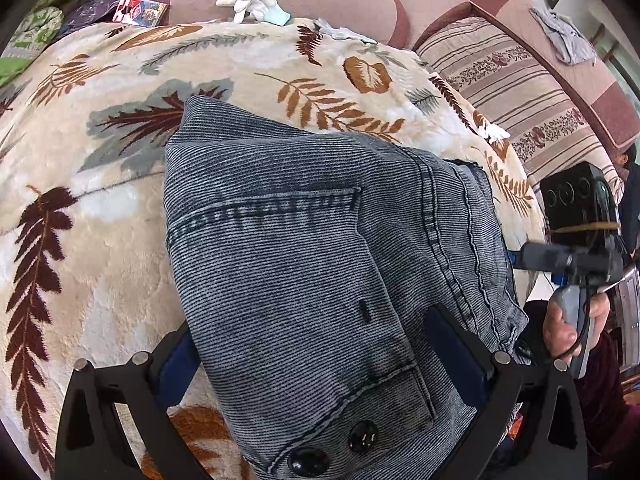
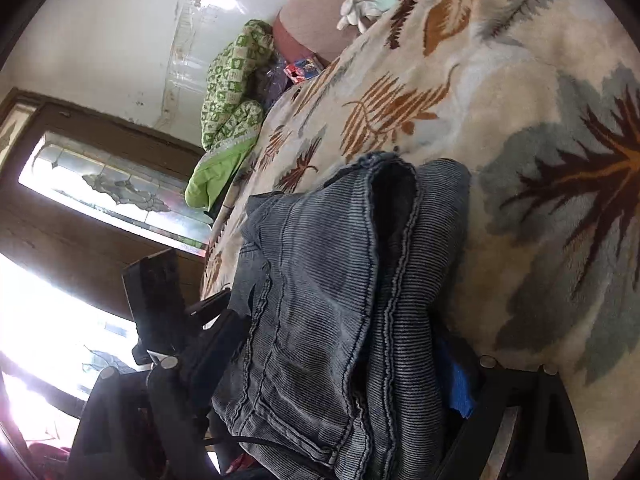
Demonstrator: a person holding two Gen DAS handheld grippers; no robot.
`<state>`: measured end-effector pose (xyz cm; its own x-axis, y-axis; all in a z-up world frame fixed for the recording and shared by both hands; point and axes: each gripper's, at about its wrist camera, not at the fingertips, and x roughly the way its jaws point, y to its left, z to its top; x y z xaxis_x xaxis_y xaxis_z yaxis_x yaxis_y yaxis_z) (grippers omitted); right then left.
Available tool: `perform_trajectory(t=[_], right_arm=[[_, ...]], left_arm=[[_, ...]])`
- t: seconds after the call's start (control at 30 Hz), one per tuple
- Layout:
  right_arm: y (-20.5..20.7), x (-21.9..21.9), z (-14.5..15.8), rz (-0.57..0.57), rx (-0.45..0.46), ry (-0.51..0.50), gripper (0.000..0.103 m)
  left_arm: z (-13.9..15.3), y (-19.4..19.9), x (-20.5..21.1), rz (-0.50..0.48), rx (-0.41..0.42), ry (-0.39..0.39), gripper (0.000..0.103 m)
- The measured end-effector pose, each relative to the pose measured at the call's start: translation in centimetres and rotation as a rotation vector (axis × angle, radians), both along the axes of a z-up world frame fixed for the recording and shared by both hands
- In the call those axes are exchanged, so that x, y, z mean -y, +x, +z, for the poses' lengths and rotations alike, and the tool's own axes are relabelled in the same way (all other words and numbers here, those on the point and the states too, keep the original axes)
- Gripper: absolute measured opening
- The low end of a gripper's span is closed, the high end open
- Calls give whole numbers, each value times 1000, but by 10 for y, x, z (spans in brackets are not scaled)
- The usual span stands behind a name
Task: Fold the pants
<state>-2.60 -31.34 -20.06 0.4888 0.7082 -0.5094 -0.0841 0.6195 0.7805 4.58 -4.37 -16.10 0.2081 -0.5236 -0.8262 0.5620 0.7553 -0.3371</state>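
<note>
While over the leaf-print blanket [image 1: 100, 208], both grippers' jaws, left [image 1: 320, 364] and right [image 2: 340, 368], pinching the grey pants [image 1: 304, 248].

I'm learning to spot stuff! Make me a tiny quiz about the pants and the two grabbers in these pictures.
1. True or false: the pants lie on a leaf-patterned blanket.
2. What sits between the fingers of the left gripper? A) a white glove B) the pants C) nothing
3. Fill in: two dark ____ show on the waistband nearest the left camera.

Key
1. True.
2. B. The denim fills the gap; whether the fingers pinch it cannot be told. The right gripper likewise has denim bunched between its fingers.
3. Buttons.
</note>
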Motion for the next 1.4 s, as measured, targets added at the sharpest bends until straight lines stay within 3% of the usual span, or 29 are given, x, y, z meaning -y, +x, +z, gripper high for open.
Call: perform_trajectory(t=[0.03,0.1,0.13,0.27,0.4,0.47,0.67,1.03,1.17,1.23,1.4], right_arm=[[-1,-5,1,4,5,-45,87],[-1,-15,2,20,11,-136,70],[-1,-18,2,24,13,-166,67],[2,-5,-5,-13,-21,-139,44],[0,-10,1,-18,9,-199,42],[-2,-14,5,-17,31,-228,40],[-15,-37,26,-13,157,-394,38],[-14,-48,56,-42,257,-432,35],[-6,-51,63,-39,263,-424,35],[-1,-53,57,-44,240,-431,35],[10,-34,26,-45,85,-317,38]], left_arm=[[0,0,0,5,3,4,103],[0,-2,2,19,21,17,102],[0,-3,3,27,31,29,99],[3,-6,2,87,57,65,83],[9,-12,6,111,107,114,65],[12,-16,8,120,138,144,50],[20,-15,2,130,144,126,28],[51,-15,1,116,170,111,21],[58,-12,5,119,219,153,21],[49,-8,5,130,193,179,22],[23,-4,-4,170,151,196,41]])
